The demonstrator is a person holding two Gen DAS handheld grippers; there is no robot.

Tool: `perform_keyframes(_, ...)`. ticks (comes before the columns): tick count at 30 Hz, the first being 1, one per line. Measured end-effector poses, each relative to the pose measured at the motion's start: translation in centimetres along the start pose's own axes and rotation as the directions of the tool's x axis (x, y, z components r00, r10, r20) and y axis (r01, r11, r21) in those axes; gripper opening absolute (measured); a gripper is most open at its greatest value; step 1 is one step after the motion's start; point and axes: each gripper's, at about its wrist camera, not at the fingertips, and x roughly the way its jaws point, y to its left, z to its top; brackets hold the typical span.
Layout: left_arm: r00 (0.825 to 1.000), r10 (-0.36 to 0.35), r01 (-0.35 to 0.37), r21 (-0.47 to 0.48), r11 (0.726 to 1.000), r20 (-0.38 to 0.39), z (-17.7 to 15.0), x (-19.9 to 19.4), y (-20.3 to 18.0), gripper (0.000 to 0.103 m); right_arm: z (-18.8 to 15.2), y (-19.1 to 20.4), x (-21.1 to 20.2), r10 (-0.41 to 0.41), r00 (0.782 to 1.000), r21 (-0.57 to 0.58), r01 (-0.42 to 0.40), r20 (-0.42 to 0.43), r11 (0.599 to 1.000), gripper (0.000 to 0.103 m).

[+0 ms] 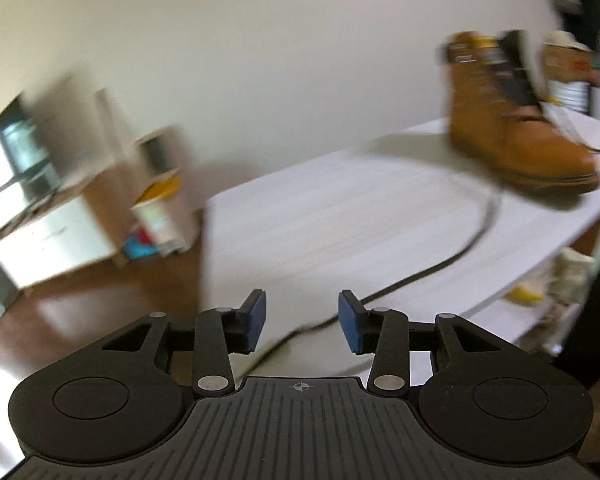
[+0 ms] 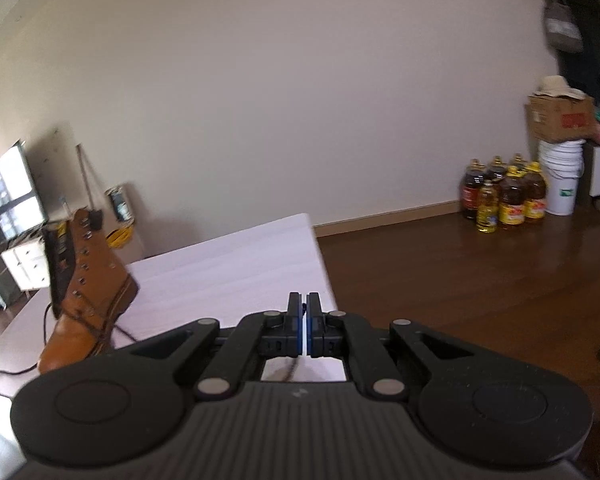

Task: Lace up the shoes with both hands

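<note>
Left tool released, empty, above dark lace on white table. Right tool clenched; lace grip unclear. Risk: a snagged lace tips tan leather boot.

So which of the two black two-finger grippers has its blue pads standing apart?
The left gripper: its blue pads stand apart over the white table, nothing between them. The right gripper has its pads together.
</note>
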Motion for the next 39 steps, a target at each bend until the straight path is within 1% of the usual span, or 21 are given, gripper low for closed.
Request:
perform_keyframes(3, 0.999, 0.014, -0.014, 0.001, 1.0, -0.033, -1.6, 0.2, 1.9, 0.044, 0.1, 1.8, 1.2, 0.025, 0.999, -0.022, -0.025, -0.023, 0.999, 0.002)
perform_keyframes(4, 1.0, 0.004, -0.004, 0.003, 1.0, -0.031, -1.8, 0.4, 2.1, 0.044, 0.2, 2.5, 1.7, 0.033, 0.999, -0.029, -0.034, -0.031, 0.999, 0.002)
perform_keyframes(7, 0.999, -0.051, 0.051, 0.013, 0.999, -0.011, -2.4, 1.0, 2.7, 0.043, 0.3, 4.2, 2.6, 0.051, 0.997, -0.047, -0.053, -0.053, 0.997, 0.002)
perform_keyframes(10, 0.992, -0.122, 0.122, 0.032, 0.992, 0.01, -2.4, 2.3, 2.9, 0.041, 0.4, 5.6, 3.3, 0.055, 0.996, -0.061, -0.059, -0.074, 0.996, 0.002)
perform_keyframes(12, 0.983, -0.183, 0.182, 0.066, 0.981, 0.011, -2.4, 3.4, 3.2, 0.037, 0.5, 6.3, 3.8, 0.053, 0.995, -0.068, -0.059, -0.087, 0.996, 0.002)
perform_keyframes(16, 0.966, -0.258, 0.256, 0.113, 0.96, 0.002, -2.4, 5.0, 3.8, 0.034, 0.4, 7.2, 4.2, 0.048, 0.994, -0.076, -0.055, -0.1, 0.996, 0.002)
perform_keyframes(17, 0.962, -0.273, 0.271, 0.113, 0.956, 0.002, -2.4, 5.4, 4.0, 0.032, 0.3, 7.4, 4.4, 0.045, 0.994, -0.078, -0.054, -0.104, 0.995, 0.002)
perform_keyframes(19, 0.948, -0.319, 0.317, 0.109, 0.942, -0.003, -2.4, 5.9, 4.5, 0.019, 0.2, 7.9, 4.5, 0.04, 0.993, -0.082, -0.05, -0.114, 0.995, 0.002)
perform_keyframes(20, 0.934, -0.356, 0.356, 0.091, 0.93, -0.014, -2.3, 6.1, 4.8, 0.005, 0.2, 8.1, 4.6, 0.04, 0.992, -0.083, -0.05, -0.117, 0.995, 0.002)
perform_keyframes(21, 0.925, -0.378, 0.379, 0.073, 0.922, -0.027, -2.2, 6.2, 4.8, 0.003, 0.2, 8.2, 4.6, 0.041, 0.992, -0.084, -0.051, -0.119, 0.995, 0.002)
perform_keyframes(22, 0.924, -0.381, 0.383, 0.066, 0.921, -0.045, -1.9, 6.2, 4.7, 0.003, 0.2, 8.6, 4.5, 0.04, 0.992, -0.089, -0.05, -0.117, 0.995, 0.002)
perform_keyframes(23, 0.923, -0.377, 0.382, 0.063, 0.922, -0.078, -1.4, 6.1, 4.3, 0.002, 0.2, 8.9, 4.5, 0.042, 0.993, -0.092, -0.053, -0.115, 0.994, 0.002)
perform_keyframes(25, 0.928, -0.36, 0.366, 0.06, 0.929, -0.095, -0.9, 5.5, 3.8, 0.001, 0.2, 9.5, 4.2, 0.055, 0.993, -0.098, -0.065, -0.105, 0.993, 0.002)
perform_keyframes(27, 0.924, -0.38, 0.381, 0.008, 0.925, -0.038, -0.3, 3.8, 3.4, 0.001, 0.4, 10.2, 3.5, 0.078, 0.993, -0.104, -0.087, -0.092, 0.991, 0.002)
perform_keyframes(28, 0.927, -0.375, 0.375, -0.01, 0.927, -0.009, 0.1, 3.0, 3.5, 0.001, 0.4, 10.5, 3.1, 0.09, 0.993, -0.108, -0.098, -0.082, 0.989, 0.002)
perform_keyframes(30, 0.938, -0.34, 0.343, -0.045, 0.938, 0.065, 1.3, 0.2, 3.4, 0.001, 0.5, 11.1, 2.0, 0.12, 0.991, -0.119, -0.127, -0.062, 0.985, 0.002)
perform_keyframes(33, 0.945, -0.305, 0.314, -0.069, 0.947, 0.118, 2.9, -2.6, 2.8, 0.001, 0.6, 11.8, 0.5, 0.178, 0.983, -0.133, -0.183, -0.044, 0.974, 0.002)
perform_keyframes(34, 0.943, -0.304, 0.315, -0.07, 0.946, 0.137, 3.3, -3.4, 2.5, 0.001, 0.8, 12.1, 0.2, 0.202, 0.979, -0.131, -0.206, -0.041, 0.97, 0.002)
perform_keyframes(35, 0.936, -0.305, 0.321, -0.073, 0.944, 0.173, 4.0, -4.6, 2.1, 0.001, 1.0, 12.3, 0.0, 0.228, 0.973, -0.129, -0.231, -0.037, 0.964, 0.002)
perform_keyframes(36, 0.931, -0.312, 0.331, -0.078, 0.94, 0.187, 4.3, -5.1, 1.9, 0.001, 1.2, 12.5, -0.1, 0.253, 0.967, -0.126, -0.255, -0.033, 0.959, 0.002)
perform_keyframes(39, 0.91, -0.332, 0.363, -0.087, 0.928, 0.25, 5.8, -6.7, 1.1, 0.001, 2.0, 13.1, 0.2, 0.349, 0.937, -0.098, -0.349, -0.019, 0.932, 0.002)
